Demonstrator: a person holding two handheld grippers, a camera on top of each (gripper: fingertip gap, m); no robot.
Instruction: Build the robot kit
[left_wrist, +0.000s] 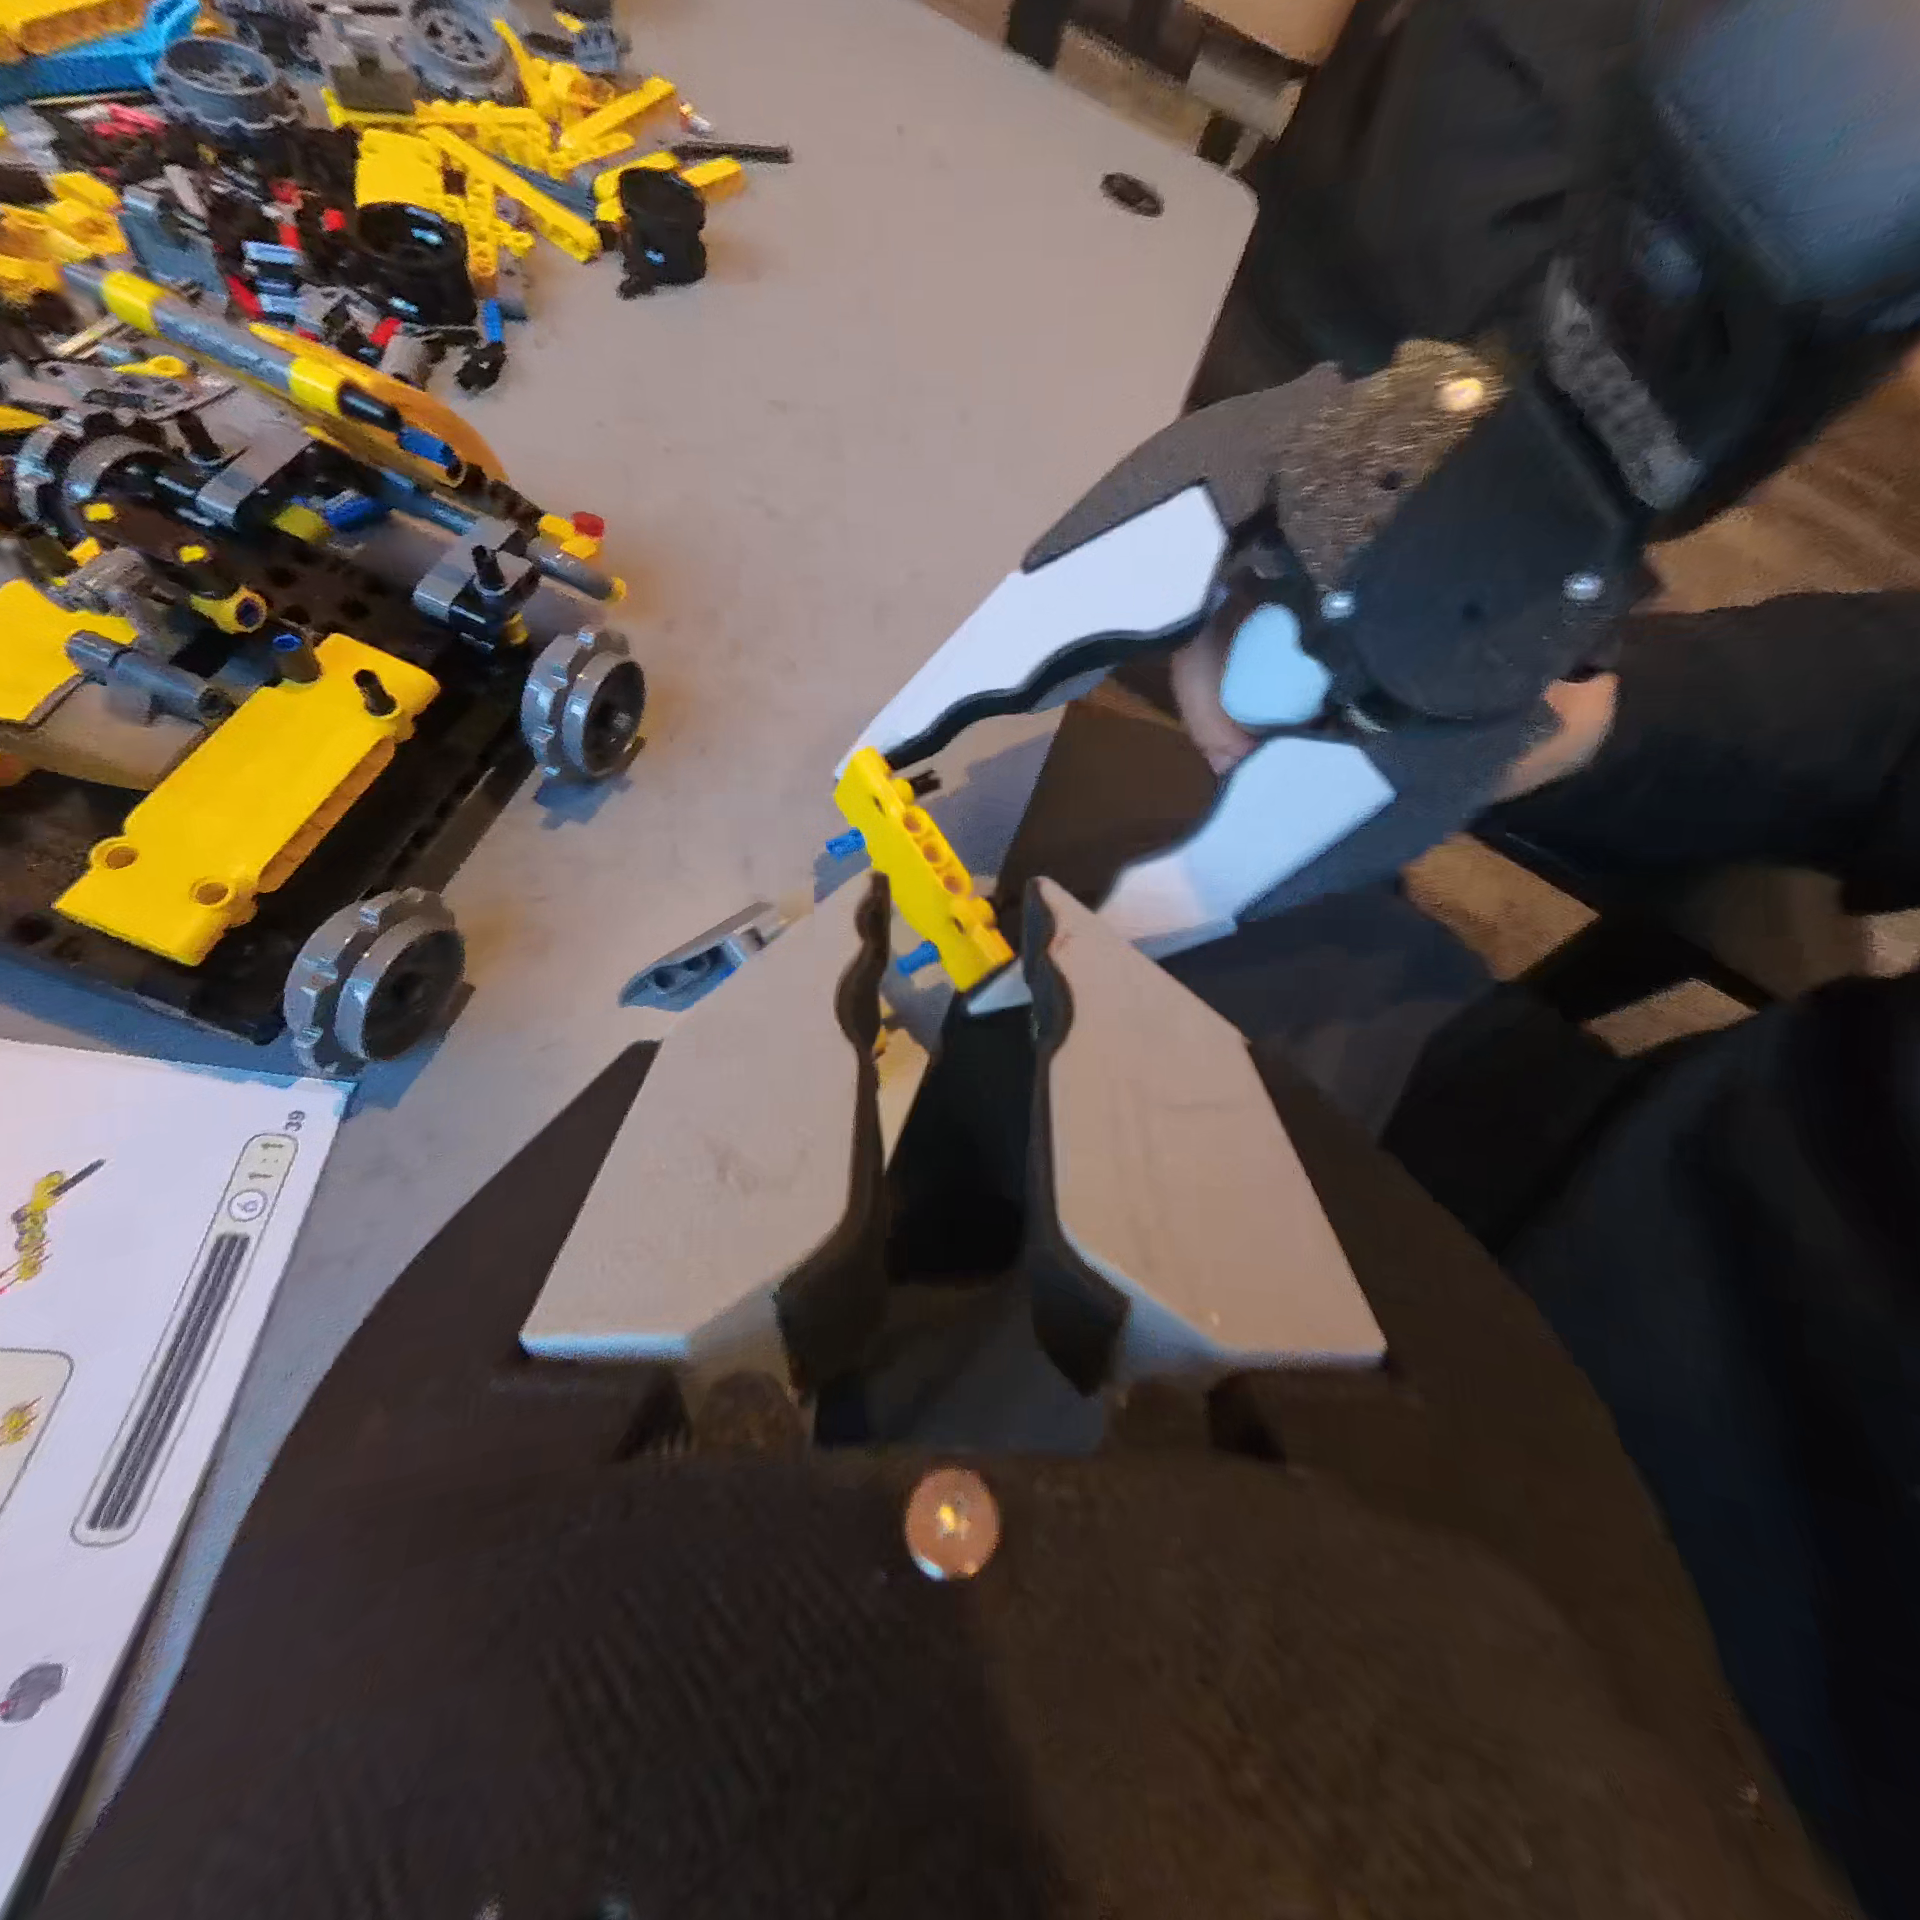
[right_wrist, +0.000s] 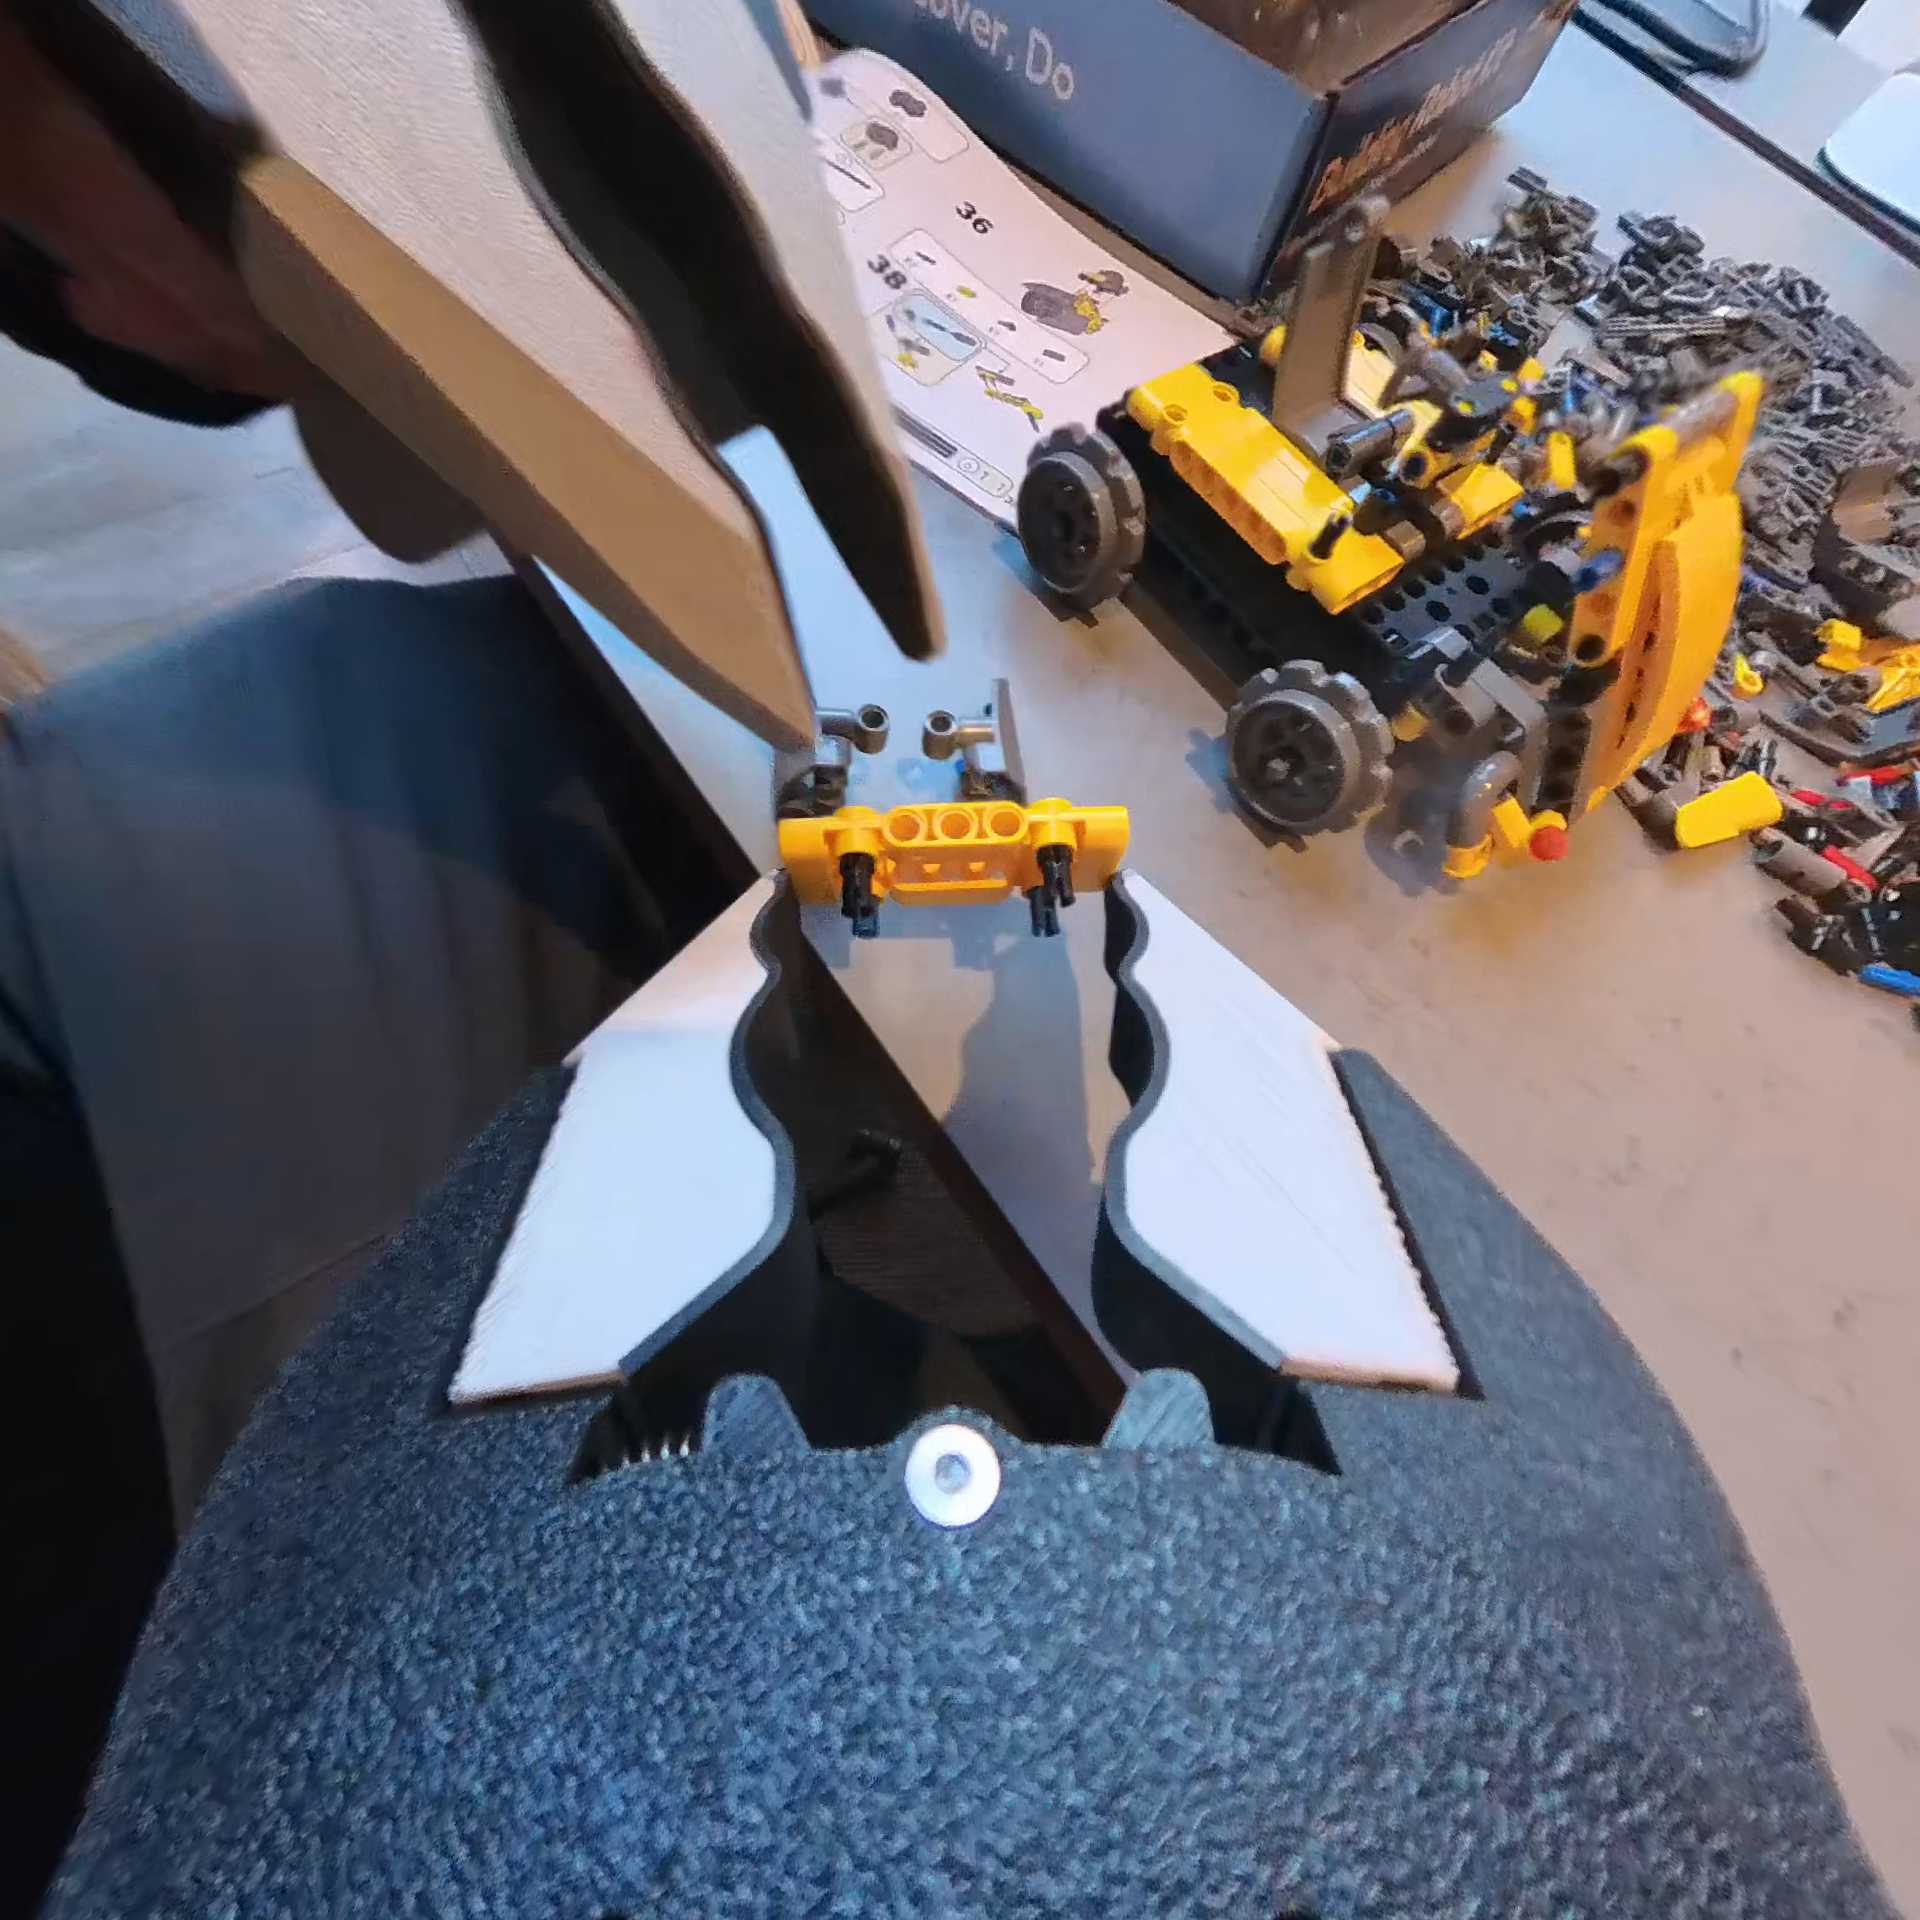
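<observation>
The right gripper (right_wrist: 951, 883) holds a yellow piece (right_wrist: 951, 852) by its ends above the table (right_wrist: 1351, 1091) edge: a short holed beam with black pins and grey connectors. The left gripper (left_wrist: 951, 925), jaws narrow, pinches its grey end, near the model (right_wrist: 1403, 582).

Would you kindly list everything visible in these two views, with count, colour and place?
yellow brick subassembly: one, yellow with black pins and grey connectors, held between both grippers at the table edge
vehicle model: one, yellow, black and grey, on the table
loose brick parts: many, yellow, black and grey, heaped beyond the model
instruction booklet: one, white, open beside the model
cardboard box: one, dark blue, behind the booklet
table: one, grey
left gripper: one, grey fingers
right gripper: one, white fingers
</observation>
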